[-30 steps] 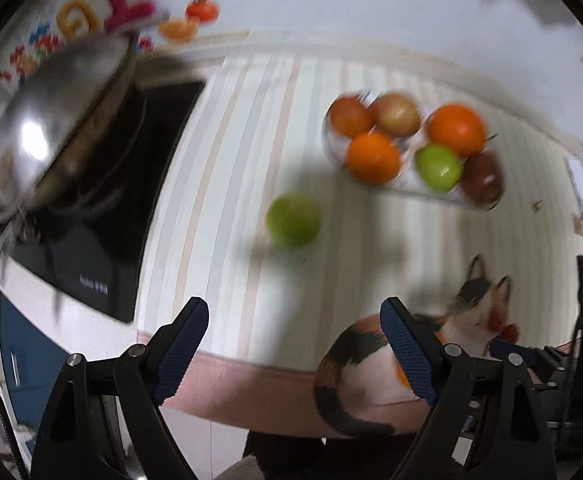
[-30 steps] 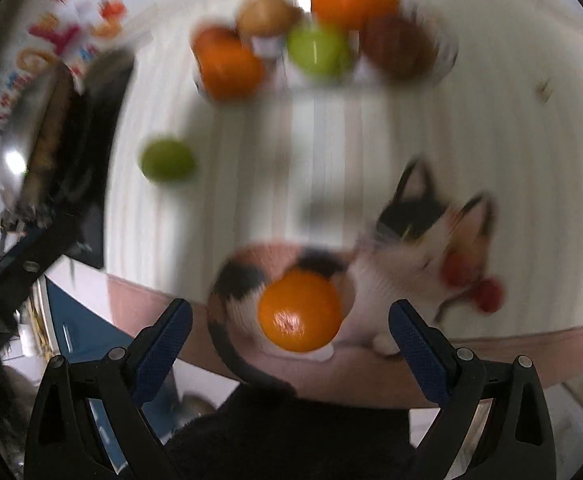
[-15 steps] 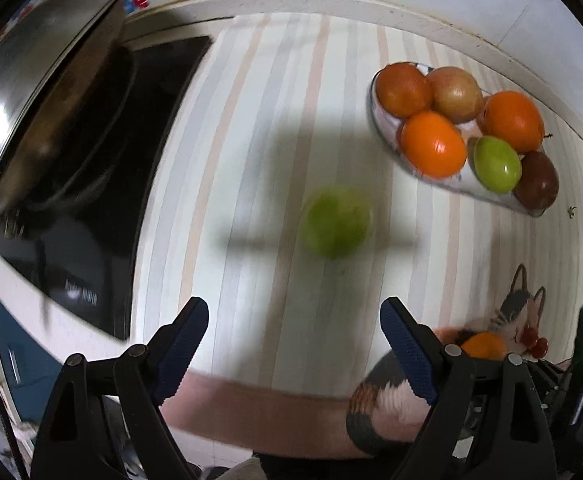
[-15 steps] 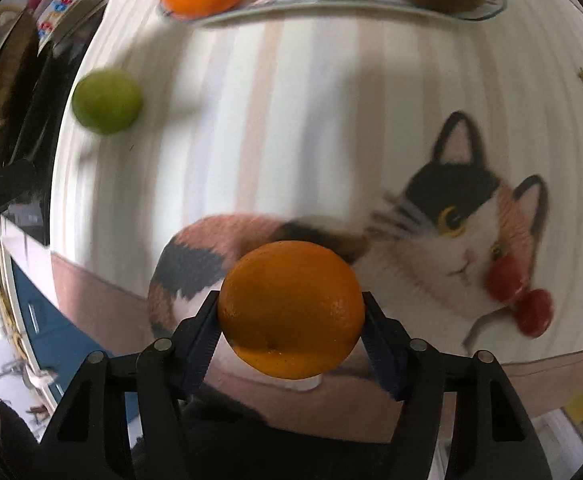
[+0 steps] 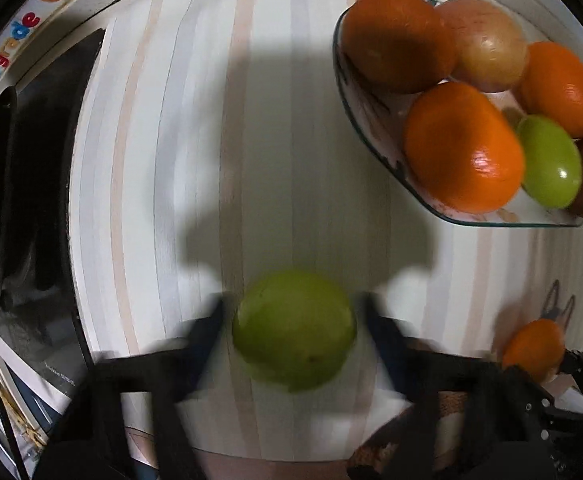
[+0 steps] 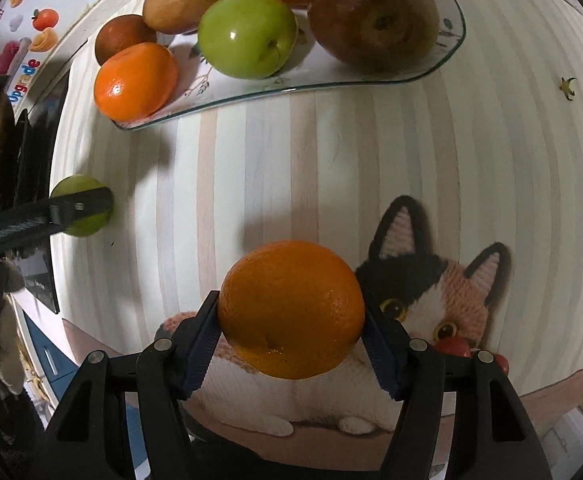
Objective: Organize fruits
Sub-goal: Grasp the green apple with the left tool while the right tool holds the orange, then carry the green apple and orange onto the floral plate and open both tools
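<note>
A loose green apple (image 5: 293, 330) lies on the striped cloth between the blurred jaws of my left gripper (image 5: 295, 310). The jaws are closing, with a thin gap still showing on each side of the apple. In the right wrist view the same apple (image 6: 77, 188) sits at the far left, behind one left finger (image 6: 79, 204). My right gripper (image 6: 291, 314) is shut on an orange (image 6: 291, 280) above the cat picture. A glass plate (image 6: 251, 94) holds several oranges and apples, and it also shows at the upper right of the left wrist view (image 5: 355, 120).
A black hob (image 5: 23, 200) borders the cloth on the left. The cat print (image 6: 431, 292) lies near the table's front edge. A small dark speck (image 6: 567, 88) sits right of the plate. Bare striped cloth (image 6: 291, 168) lies between the plate and the held orange.
The left gripper dropped down over the green apple and its jaws narrowed around it. The right gripper shut on the orange and shifted a little over the cat print.
</note>
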Demonstrator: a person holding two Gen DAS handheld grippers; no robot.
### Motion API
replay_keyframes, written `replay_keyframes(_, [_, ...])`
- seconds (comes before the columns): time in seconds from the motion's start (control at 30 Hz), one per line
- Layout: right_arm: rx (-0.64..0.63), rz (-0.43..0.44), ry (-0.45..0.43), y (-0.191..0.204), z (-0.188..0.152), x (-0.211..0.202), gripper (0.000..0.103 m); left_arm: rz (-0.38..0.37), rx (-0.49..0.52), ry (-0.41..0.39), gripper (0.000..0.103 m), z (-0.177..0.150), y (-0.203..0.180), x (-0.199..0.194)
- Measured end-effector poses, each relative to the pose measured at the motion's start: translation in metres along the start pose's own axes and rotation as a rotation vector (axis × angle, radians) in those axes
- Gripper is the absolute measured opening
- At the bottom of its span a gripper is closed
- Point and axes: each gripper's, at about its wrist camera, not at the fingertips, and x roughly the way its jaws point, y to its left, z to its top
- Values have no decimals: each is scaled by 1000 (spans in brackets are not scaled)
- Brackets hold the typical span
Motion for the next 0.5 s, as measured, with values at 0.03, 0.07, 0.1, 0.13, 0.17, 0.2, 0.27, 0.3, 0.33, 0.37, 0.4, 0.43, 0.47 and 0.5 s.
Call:
replay_keyframes(0.03, [0,1,3,0,1,1,69,-6,-12,-10,53,0,1,-1])
replay_keyframes(0.07, [-3,1,7,-1,3,1,69,-13,-19,-21,53,-1,2,-2])
replay_keyframes(0.1, [-6,2,9,-1,4,1,69,-17,-26,-33,53,-3,2,-3])
replay_keyframes(0.13, [-9,3,11,0,5,2,69,-20,-26,-41,53,-6,1,-5])
replay_keyframes(0.17, [-12,2,12,3,4,4,69,-26,-21,-45,53,-11,-2,-7])
replay_keyframes(0.2, [-17,2,16,4,4,4,69,-35,-16,-48,53,-15,-5,-9])
replay_keyframes(0.27, [-26,6,24,2,5,2,69,-63,1,-45,53,-27,-15,-11])
replay_keyframes(0.3, [-32,9,30,2,4,2,69,-80,9,-40,53,-35,-21,-12])
replay_keyframes(0.33, [-41,9,39,2,4,3,69,-99,15,-31,53,-44,-27,-12])
replay_keyframes(0.37, [-48,5,46,7,3,7,69,-116,19,-22,53,-50,-32,-10])
replay_keyframes(0.4, [-57,0,52,7,3,7,69,-132,20,-7,53,-58,-38,-7])
replay_keyframes(0.43, [-64,-6,56,7,2,8,69,-137,20,2,53,-62,-42,-4])
replay_keyframes(0.47, [-70,-12,59,6,0,9,69,-138,19,10,53,-66,-45,-1])
replay_keyframes(0.5, [-75,-11,56,6,0,9,69,-135,11,18,53,-69,-47,5])
